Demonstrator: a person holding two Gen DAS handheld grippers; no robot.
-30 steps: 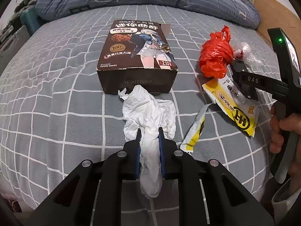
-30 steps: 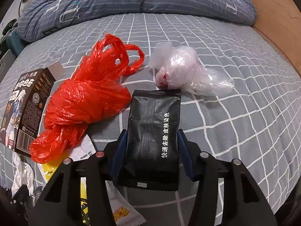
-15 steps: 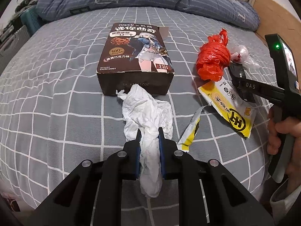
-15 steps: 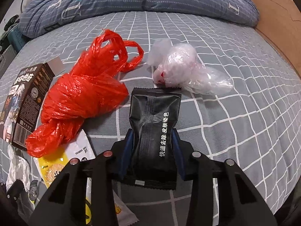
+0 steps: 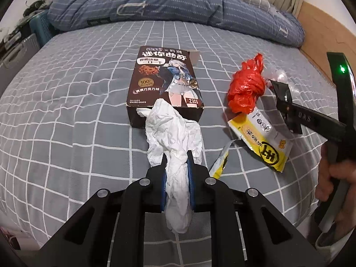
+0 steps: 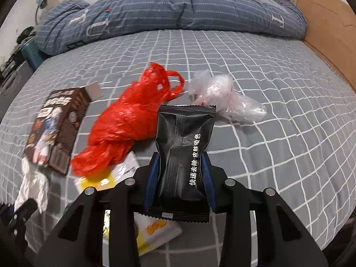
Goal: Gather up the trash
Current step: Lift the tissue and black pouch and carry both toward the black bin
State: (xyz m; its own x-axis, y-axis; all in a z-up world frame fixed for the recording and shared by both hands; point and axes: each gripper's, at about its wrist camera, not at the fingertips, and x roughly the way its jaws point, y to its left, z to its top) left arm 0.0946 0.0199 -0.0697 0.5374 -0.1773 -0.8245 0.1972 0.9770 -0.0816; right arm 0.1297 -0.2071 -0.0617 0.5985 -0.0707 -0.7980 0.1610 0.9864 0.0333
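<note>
Bed (image 6: 267, 84): black pouch (image 6: 184, 146) pinched in R tool (image 6: 181, 171), tissue (image 5: 175, 138) in L tool (image 5: 177, 166).

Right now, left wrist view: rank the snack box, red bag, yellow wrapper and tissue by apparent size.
1. snack box, largest.
2. tissue, though it sits nearest the camera in the left gripper, so its size is inflated.
3. yellow wrapper and red bag look about alike; no ranking between them.
</note>
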